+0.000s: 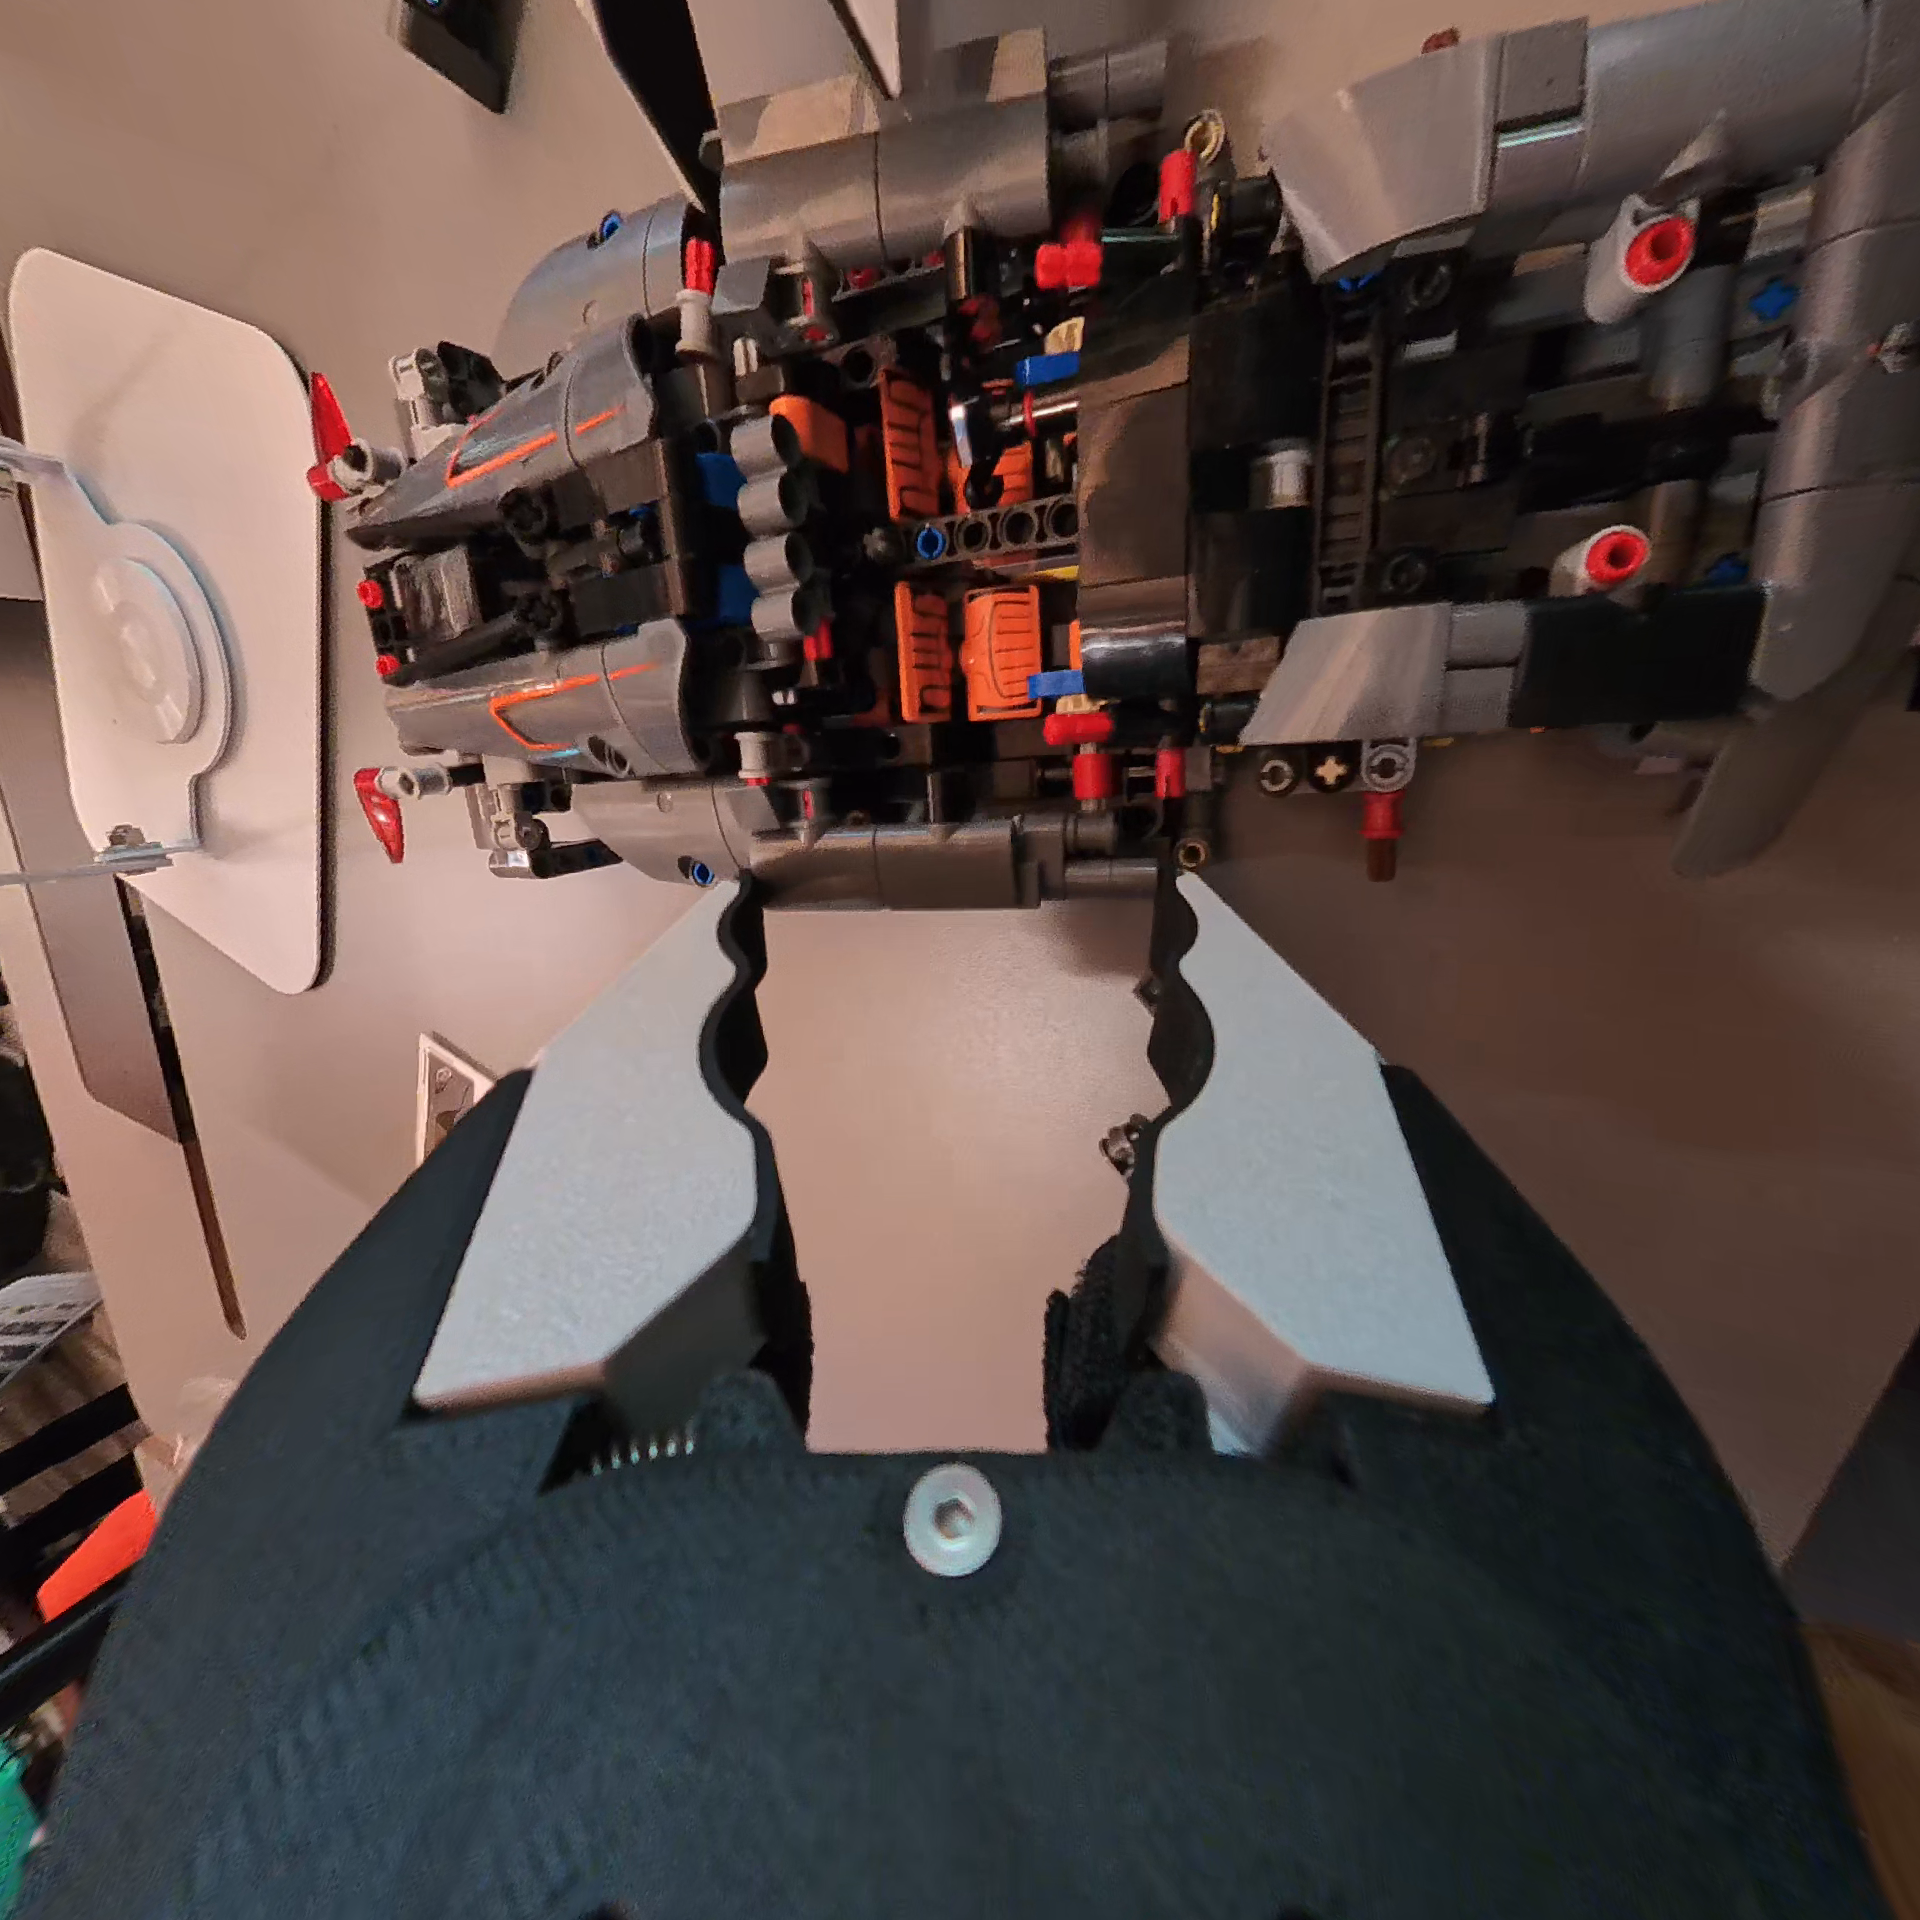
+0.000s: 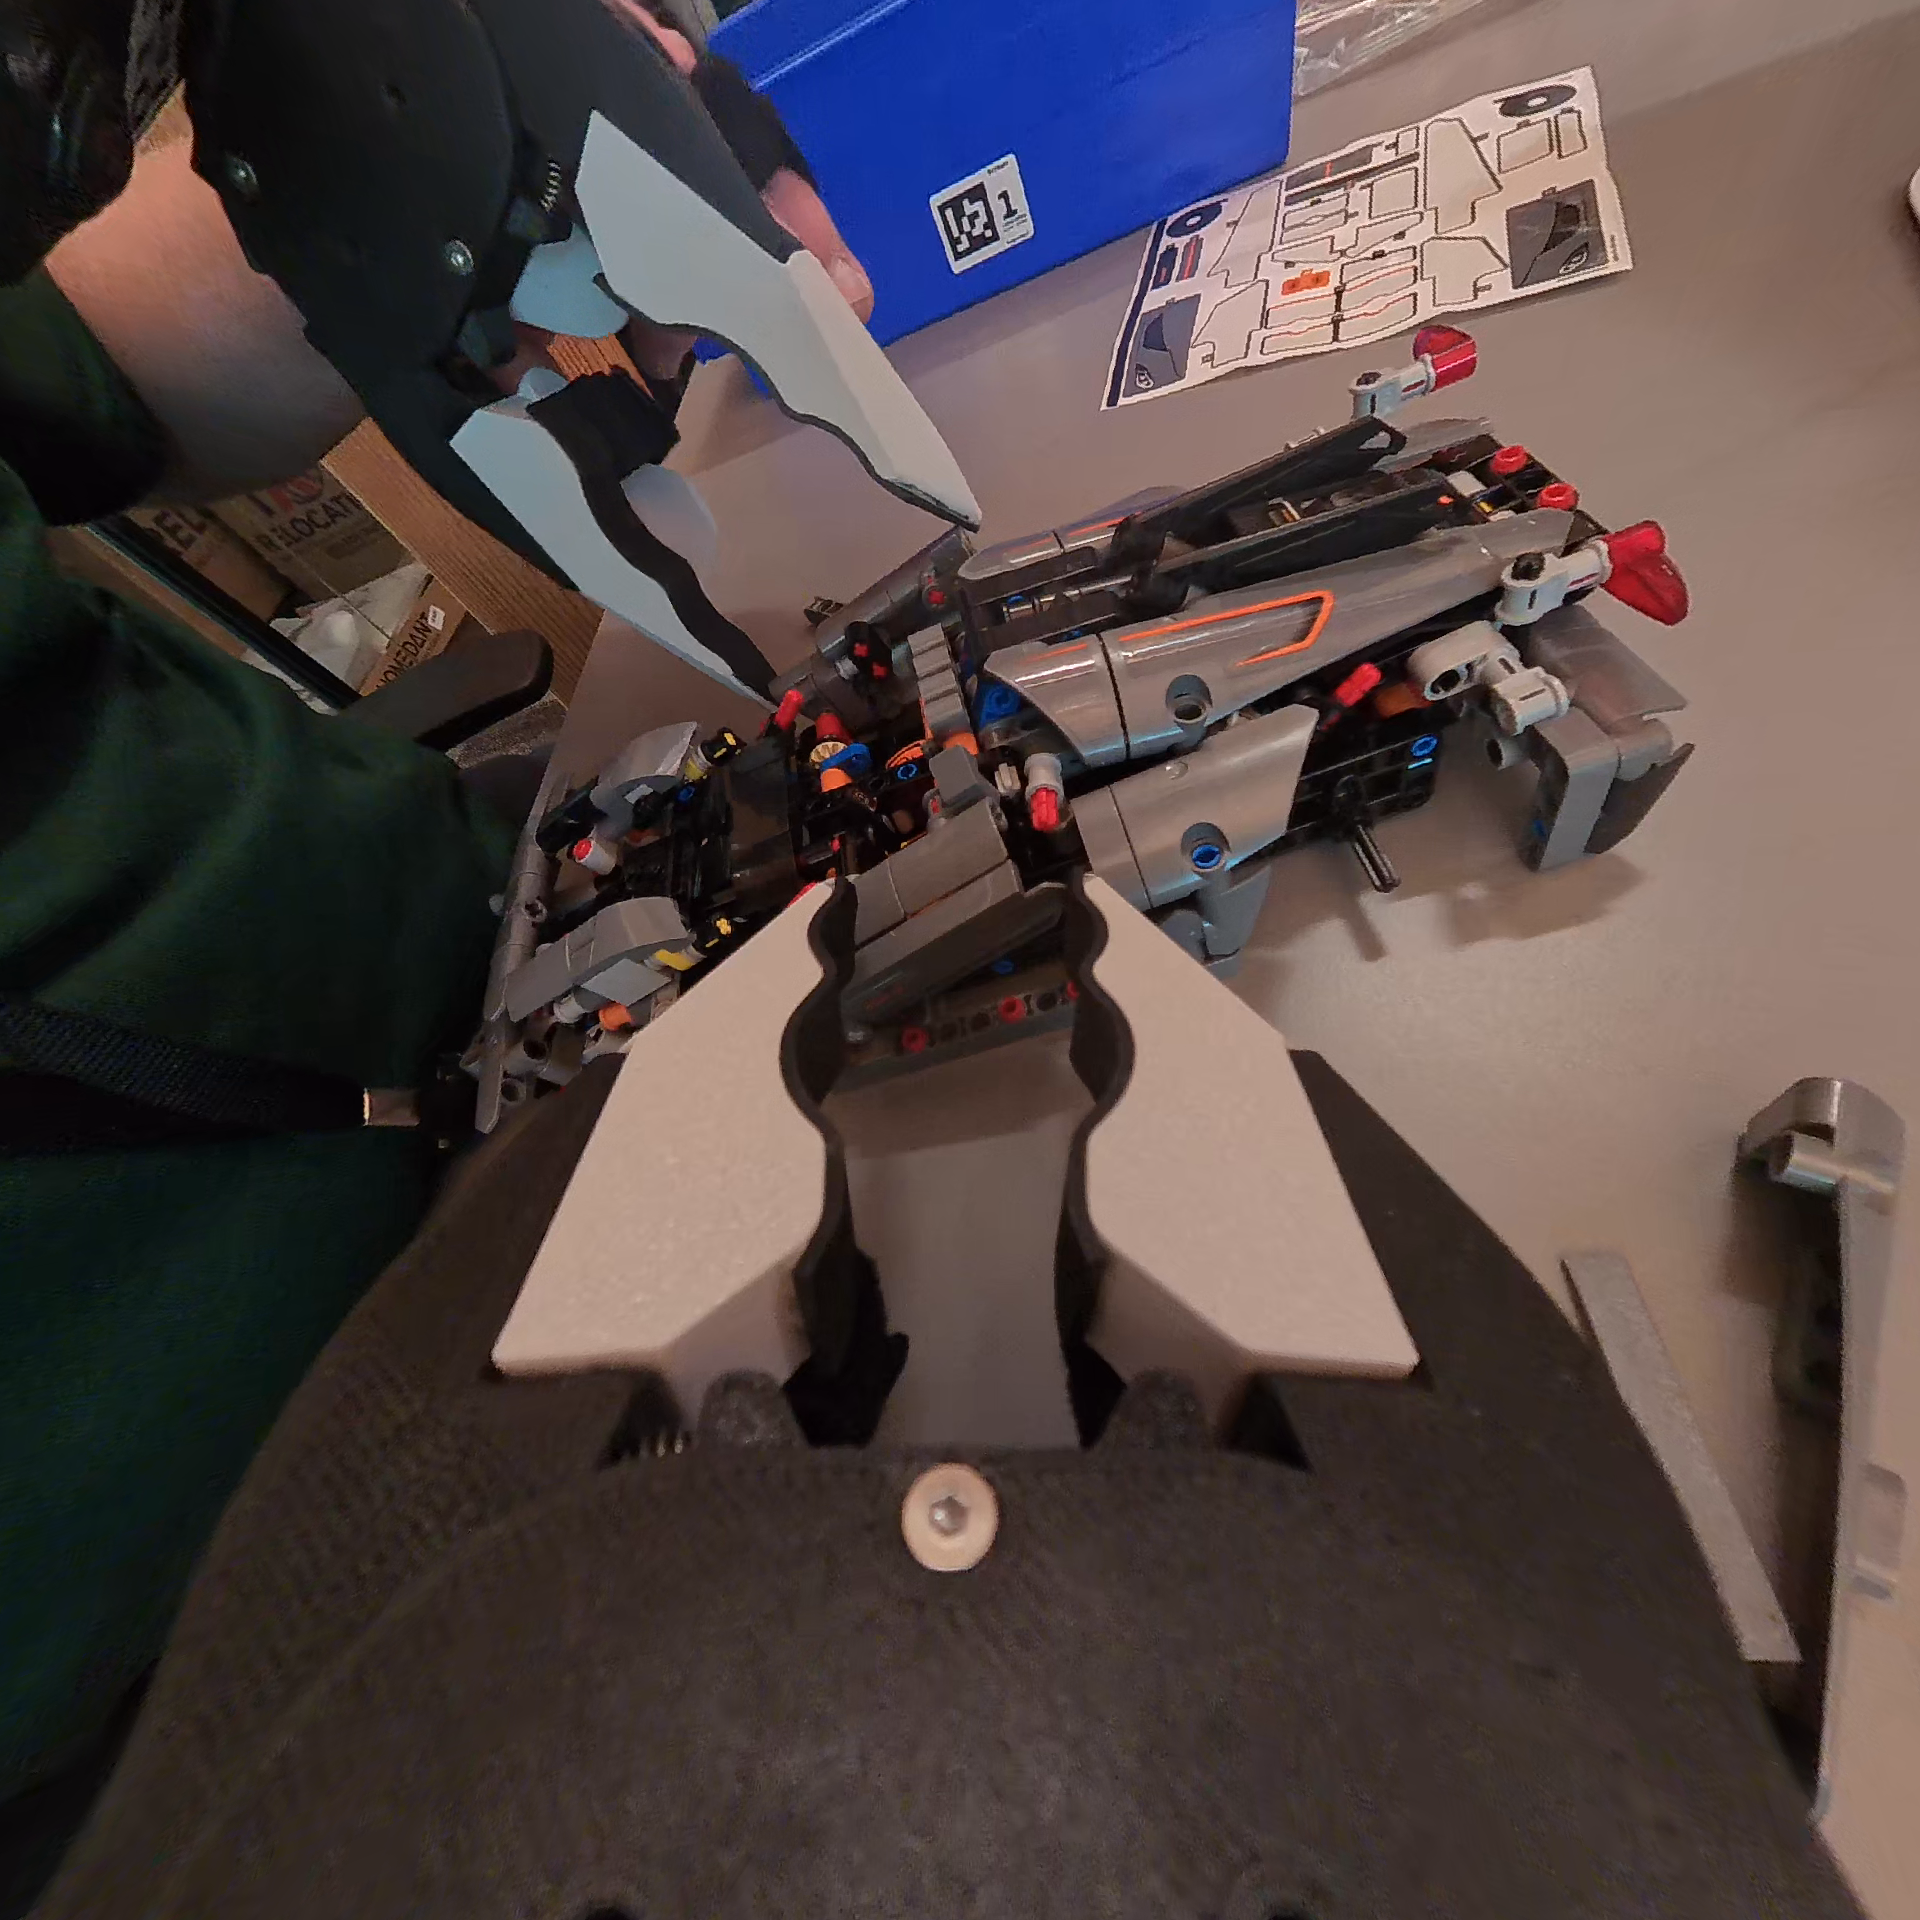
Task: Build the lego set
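Observation:
The grey, black and orange Lego car (image 1: 935, 499) lies on the grey table. In the right wrist view the car (image 2: 1195, 665) sits just ahead. My left gripper (image 1: 956, 899) is open and empty, its tips at the car's near grey side panel (image 1: 914, 862). It also shows in the right wrist view (image 2: 873, 603), reaching in from the upper left. My right gripper (image 2: 961, 914) is shut on a dark grey panel section (image 2: 940, 914) with a beam of red pins, held against the car's side. Its fingers (image 1: 655, 94) show at the top of the left wrist view.
A blue bin (image 2: 1018, 135) and a sticker sheet (image 2: 1371, 239) lie beyond the car. Loose long grey parts (image 2: 1839, 1403) lie at the right. A white stand base (image 1: 177, 623) is left of the car. A green sleeve (image 2: 156, 935) fills the left side. My right fingertips sit around 11 centimetres from my left ones.

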Motion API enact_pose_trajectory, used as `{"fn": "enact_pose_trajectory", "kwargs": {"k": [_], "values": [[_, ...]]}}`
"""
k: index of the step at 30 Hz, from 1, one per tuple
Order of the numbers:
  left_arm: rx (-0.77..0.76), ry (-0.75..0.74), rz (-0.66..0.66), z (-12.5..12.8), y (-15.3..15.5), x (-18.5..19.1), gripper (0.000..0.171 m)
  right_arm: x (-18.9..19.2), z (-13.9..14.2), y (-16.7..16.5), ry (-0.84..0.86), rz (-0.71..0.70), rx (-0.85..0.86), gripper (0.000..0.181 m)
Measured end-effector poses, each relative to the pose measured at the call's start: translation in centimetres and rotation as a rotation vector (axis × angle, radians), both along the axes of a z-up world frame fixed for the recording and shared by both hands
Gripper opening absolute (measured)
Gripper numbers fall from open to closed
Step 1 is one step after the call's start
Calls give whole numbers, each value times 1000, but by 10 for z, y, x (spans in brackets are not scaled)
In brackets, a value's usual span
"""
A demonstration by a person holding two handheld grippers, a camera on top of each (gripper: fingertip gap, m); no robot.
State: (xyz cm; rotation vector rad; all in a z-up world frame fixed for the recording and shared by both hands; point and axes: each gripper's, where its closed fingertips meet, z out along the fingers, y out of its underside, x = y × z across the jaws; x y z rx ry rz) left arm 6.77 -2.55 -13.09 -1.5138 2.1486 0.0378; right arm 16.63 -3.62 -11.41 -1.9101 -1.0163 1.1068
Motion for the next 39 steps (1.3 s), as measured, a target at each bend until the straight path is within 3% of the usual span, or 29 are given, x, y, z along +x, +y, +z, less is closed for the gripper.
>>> {"fn": "enact_pose_trajectory", "kwargs": {"k": [9, 18, 39], "values": [[-45, 25, 79, -1, 0, -3, 73, 0, 0, 0, -7, 0, 8, 38], [-2, 46, -5, -1, -2, -2, 72, -1, -1, -1, -13, 6, 7, 36], [-15, 66, -21, 2, 0, -2, 72, -1, -2, -3, -21, 12, 17, 37]]}}
